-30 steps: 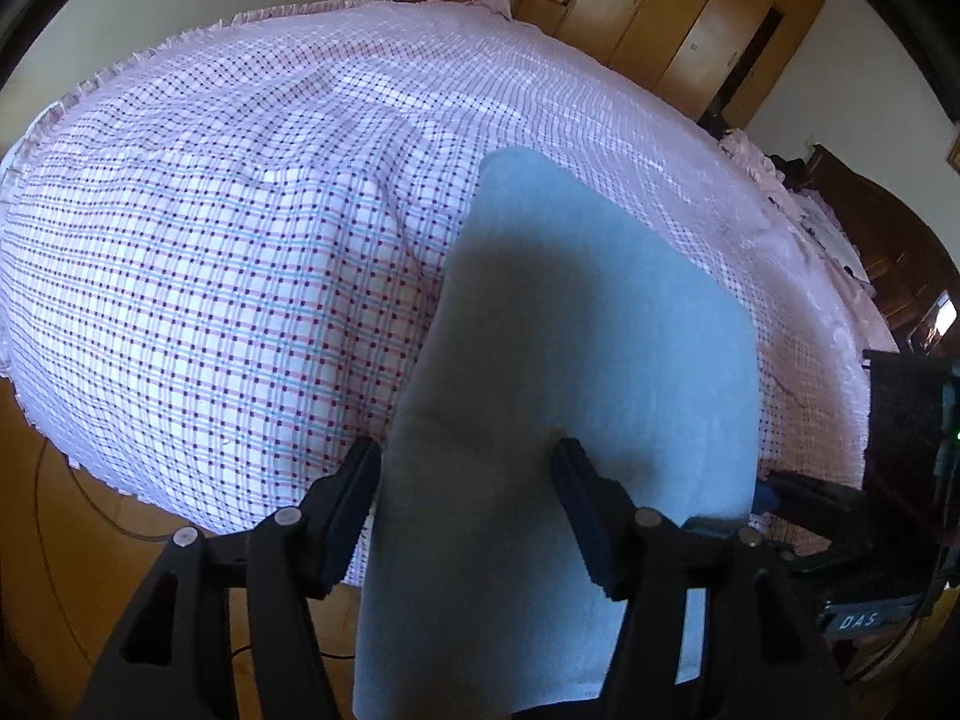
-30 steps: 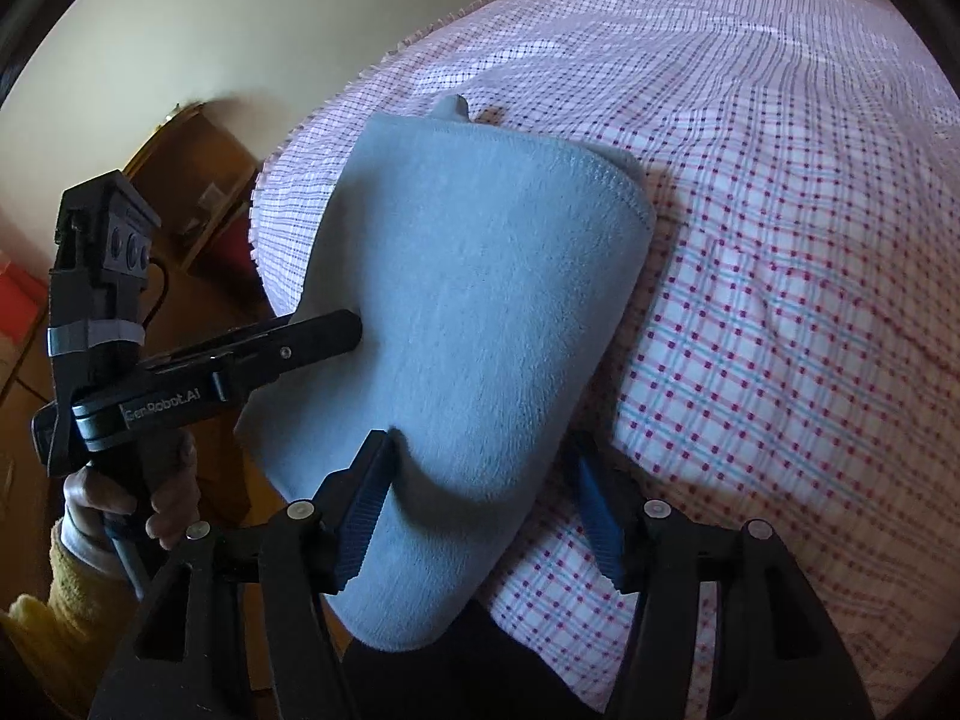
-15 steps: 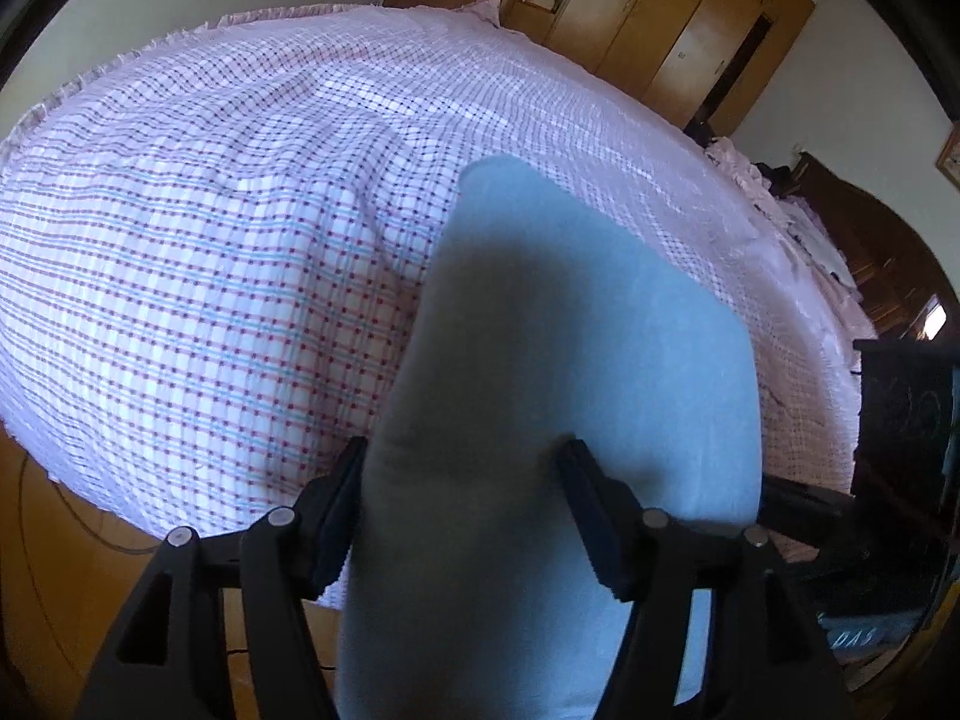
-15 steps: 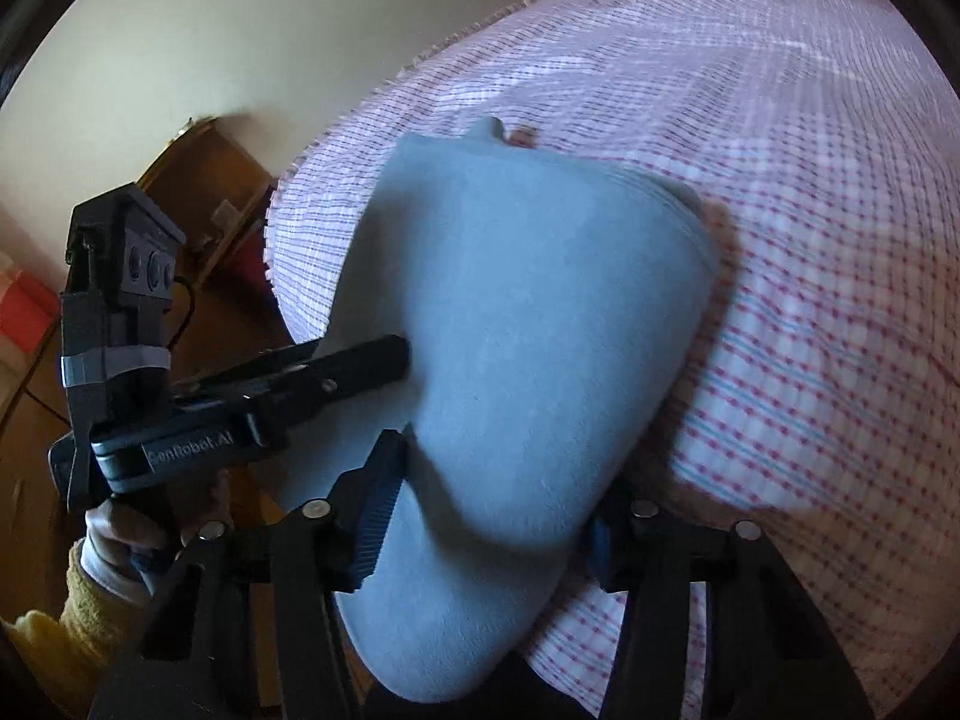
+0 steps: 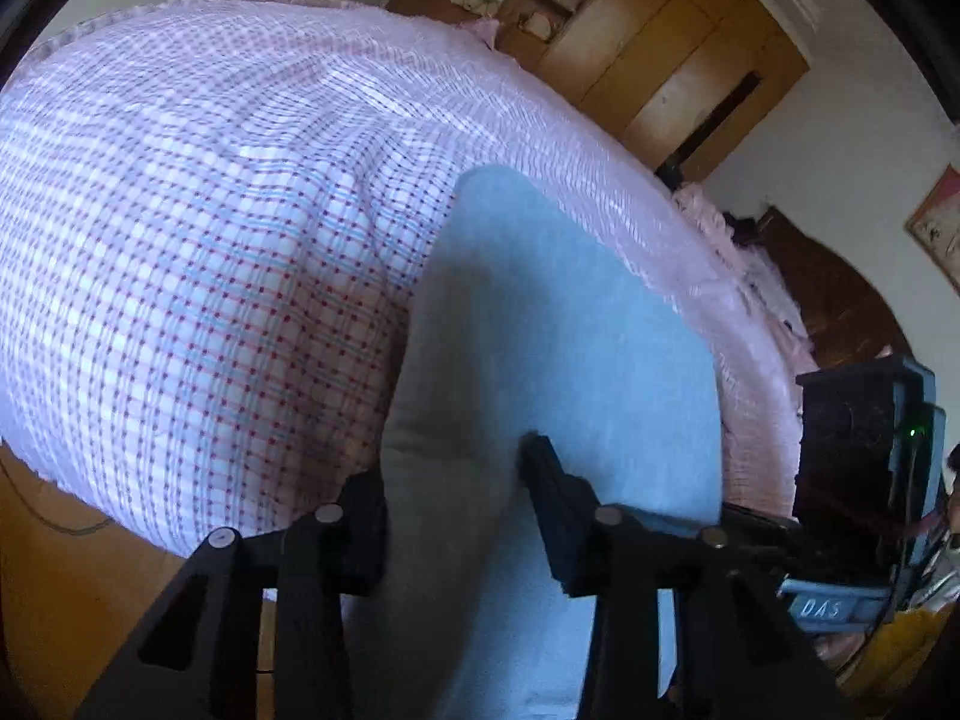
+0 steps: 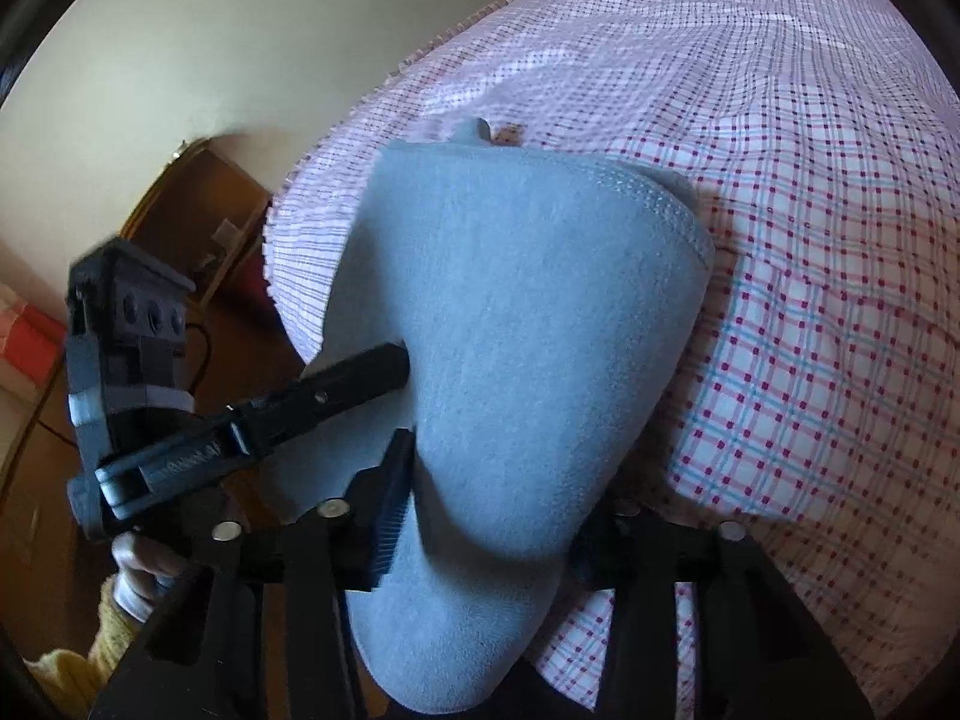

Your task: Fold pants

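Left gripper (image 5: pixel 456 504): fingers have just been narrowing, grey-blue pants (image 5: pixel 558 360) bunched between them. The pads press into the cloth on both sides, so this reads as a pinch on the near edge. The rest of the pants runs forward from the fingers and lies on the checked bedspread (image 5: pixel 198 252).

Right gripper (image 6: pixel 492 498): fingers also just closing; the cloth necks in tight between them, held. Pants (image 6: pixel 516 324) fan out ahead to a stitched hem at the far end, resting on the bedspread (image 6: pixel 810 228). The left gripper (image 6: pixel 384 366) bites the same edge just left of these fingers.

Handling, judged: soft, fleecy, light fabric; limp, will sag and drape between two holds. Not slippery, not fragile. Best hold is the near edge at both corners, through all layers, to keep the fold square.
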Available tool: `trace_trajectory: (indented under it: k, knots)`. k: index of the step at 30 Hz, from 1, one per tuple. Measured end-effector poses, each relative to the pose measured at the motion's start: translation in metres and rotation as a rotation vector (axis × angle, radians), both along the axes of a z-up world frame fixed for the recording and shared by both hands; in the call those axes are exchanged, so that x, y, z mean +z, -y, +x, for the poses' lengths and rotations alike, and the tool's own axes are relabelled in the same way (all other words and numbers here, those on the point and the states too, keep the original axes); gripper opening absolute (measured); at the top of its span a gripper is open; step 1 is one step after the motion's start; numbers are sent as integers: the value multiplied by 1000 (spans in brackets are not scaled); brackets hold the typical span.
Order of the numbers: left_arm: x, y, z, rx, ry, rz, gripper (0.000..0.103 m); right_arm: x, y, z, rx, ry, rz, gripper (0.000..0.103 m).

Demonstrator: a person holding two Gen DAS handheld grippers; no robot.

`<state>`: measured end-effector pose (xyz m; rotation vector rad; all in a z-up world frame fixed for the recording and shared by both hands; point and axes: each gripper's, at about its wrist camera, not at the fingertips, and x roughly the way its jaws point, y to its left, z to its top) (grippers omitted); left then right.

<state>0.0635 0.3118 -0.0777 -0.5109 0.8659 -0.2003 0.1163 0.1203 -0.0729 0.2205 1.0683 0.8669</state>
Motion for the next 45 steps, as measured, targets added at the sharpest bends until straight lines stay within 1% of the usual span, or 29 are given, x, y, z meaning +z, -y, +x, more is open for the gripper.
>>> trace_trajectory:
  k: [1,3,5,7,12,16,19,21,22,25,29,33,37,42,45]
  knots:
    - [0,-3,-3,12,2,-15,38,3,4,-2,3,1,18,23]
    - [3,-8,-8,37,8,-47,35,11,8,-8,13,9,51,19]
    - [9,-12,-14,52,19,-68,30,22,11,-17,39,31,75,18]
    - [18,-16,-20,57,35,-84,28,33,15,-24,63,56,89,18]
    - [52,0,-36,18,98,-36,28,65,36,-37,96,101,152,18]
    - [72,21,-40,-15,130,-30,28,87,59,-41,97,115,180,18]
    - [86,44,-37,-51,149,-12,28,99,83,-42,105,116,195,18]
    - [94,67,-37,-76,159,-5,28,107,101,-41,100,126,201,18]
    - [99,79,-30,-92,163,0,28,109,108,-40,96,133,200,18]
    - [111,110,-31,-147,179,14,28,119,139,-41,83,153,196,18]
    - [122,156,-21,-220,194,33,28,128,184,-36,61,159,197,18]
    - [126,196,-9,-273,193,39,28,137,226,-33,31,170,196,18]
    - [120,232,17,-314,175,48,28,138,269,-26,-21,175,215,18]
    - [107,272,48,-355,149,86,28,125,311,-11,-98,173,204,17]
    - [95,292,66,-378,147,123,28,117,324,-3,-135,181,177,17]
